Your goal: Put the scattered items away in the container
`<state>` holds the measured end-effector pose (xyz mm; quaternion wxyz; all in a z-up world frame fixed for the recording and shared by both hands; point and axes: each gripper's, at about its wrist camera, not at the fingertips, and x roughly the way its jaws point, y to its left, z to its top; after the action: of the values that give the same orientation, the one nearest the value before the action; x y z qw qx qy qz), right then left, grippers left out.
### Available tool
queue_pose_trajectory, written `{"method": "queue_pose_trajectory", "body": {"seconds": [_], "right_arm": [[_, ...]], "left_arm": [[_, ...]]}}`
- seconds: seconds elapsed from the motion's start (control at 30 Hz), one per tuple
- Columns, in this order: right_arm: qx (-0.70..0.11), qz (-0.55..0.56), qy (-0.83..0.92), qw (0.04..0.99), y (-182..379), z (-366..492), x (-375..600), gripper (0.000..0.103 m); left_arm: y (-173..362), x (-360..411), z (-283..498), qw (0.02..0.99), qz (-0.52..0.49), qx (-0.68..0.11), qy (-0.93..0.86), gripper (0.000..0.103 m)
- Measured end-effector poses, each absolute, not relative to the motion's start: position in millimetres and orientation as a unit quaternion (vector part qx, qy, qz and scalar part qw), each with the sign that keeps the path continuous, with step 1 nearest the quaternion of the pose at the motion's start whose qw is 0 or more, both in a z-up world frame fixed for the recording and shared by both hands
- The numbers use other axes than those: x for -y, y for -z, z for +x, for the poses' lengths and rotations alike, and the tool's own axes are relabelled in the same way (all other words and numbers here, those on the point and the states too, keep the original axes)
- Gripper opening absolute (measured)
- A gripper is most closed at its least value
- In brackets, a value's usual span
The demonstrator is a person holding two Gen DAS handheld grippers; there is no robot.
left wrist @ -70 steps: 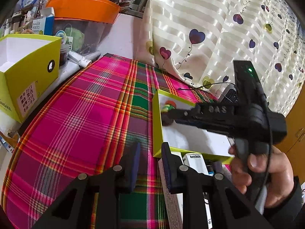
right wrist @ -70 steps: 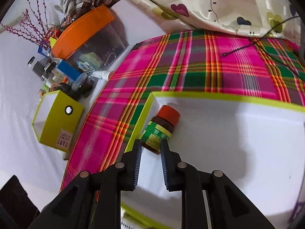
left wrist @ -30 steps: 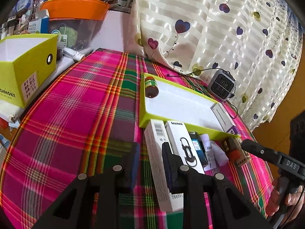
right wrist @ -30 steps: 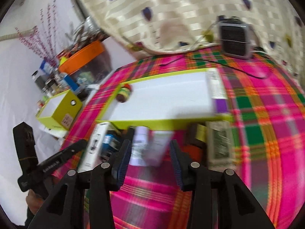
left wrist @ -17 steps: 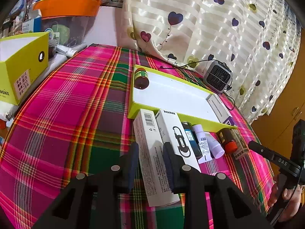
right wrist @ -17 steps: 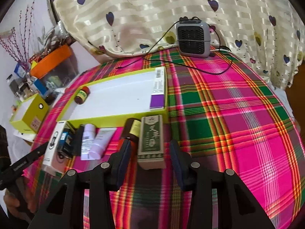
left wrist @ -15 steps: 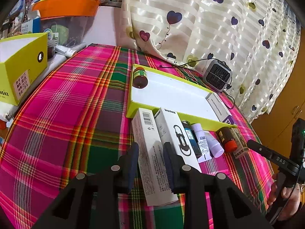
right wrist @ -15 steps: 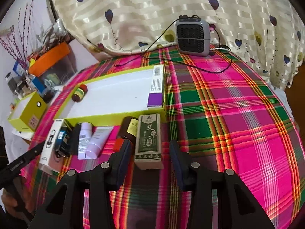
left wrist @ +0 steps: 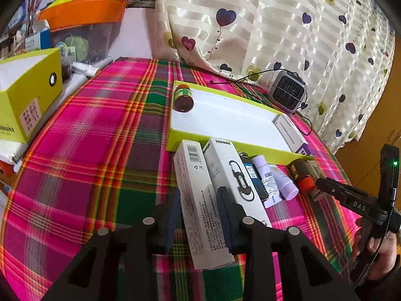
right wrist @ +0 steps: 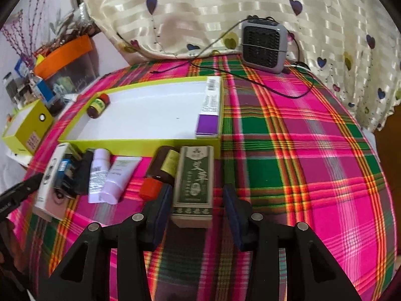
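From my left wrist camera I see my left gripper (left wrist: 198,215) low over the plaid cloth (left wrist: 87,155) on the bench, its jaws opening, with the near end of a long white box (left wrist: 200,200) lying between them; the pads look just clear of its sides, so nothing is gripped. A second white box (left wrist: 233,175) with a keychain drawing lies just beside it on the right, then a small blue item (left wrist: 254,178), a white bottle (left wrist: 265,175), a pale tube (left wrist: 284,184) and a brown bottle with a red cap (left wrist: 300,174), all in a row against the near wall of the yellow-green tray (left wrist: 220,144). Inside the tray, a small brown jar (left wrist: 183,97) lies at the far left corner and a white and purple box (left wrist: 292,133) lies along the right end. My right gripper (right wrist: 195,210) stands open over a dark green box (right wrist: 195,183), whose near end lies between the pads with a gap on the right side; I cannot tell whether the left pad touches it. The red-capped brown bottle touches the green box on its left. A small grey heater (right wrist: 263,46) with a black cord sits beyond the tray by the heart-print curtain (right wrist: 200,7). Off to the left are a yellow-green box (left wrist: 27,95) and an orange tub (left wrist: 82,12). In the left view, a hand (left wrist: 376,250) holds the right gripper's handle.
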<state>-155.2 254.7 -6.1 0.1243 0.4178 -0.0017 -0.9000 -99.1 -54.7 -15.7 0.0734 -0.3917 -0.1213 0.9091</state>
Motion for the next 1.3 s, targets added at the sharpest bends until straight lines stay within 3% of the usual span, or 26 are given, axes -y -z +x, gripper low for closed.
{"method": "queue_pose_trajectory", "body": {"seconds": [0.33,0.43,1.3], "right_arm": [[0.005,0.429,0.896,0.115,10.2,-163.9,-253.7,0.044],[0.001,0.430,0.896,0.115,10.3,-166.1,-252.2,0.033],[0.014,0.431,0.896,0.107,6.2,-152.9,-256.1,0.033]], "left_arm": [[15.3,51.5,-101.0,0.070,-0.400,0.115,-0.907,0.031],[16.4,48.7,-105.9,0.067,-0.405,0.111,-0.905,0.031],[5.1,70.0,-92.0,0.048,-0.398,0.105,-0.910,0.031]]}}
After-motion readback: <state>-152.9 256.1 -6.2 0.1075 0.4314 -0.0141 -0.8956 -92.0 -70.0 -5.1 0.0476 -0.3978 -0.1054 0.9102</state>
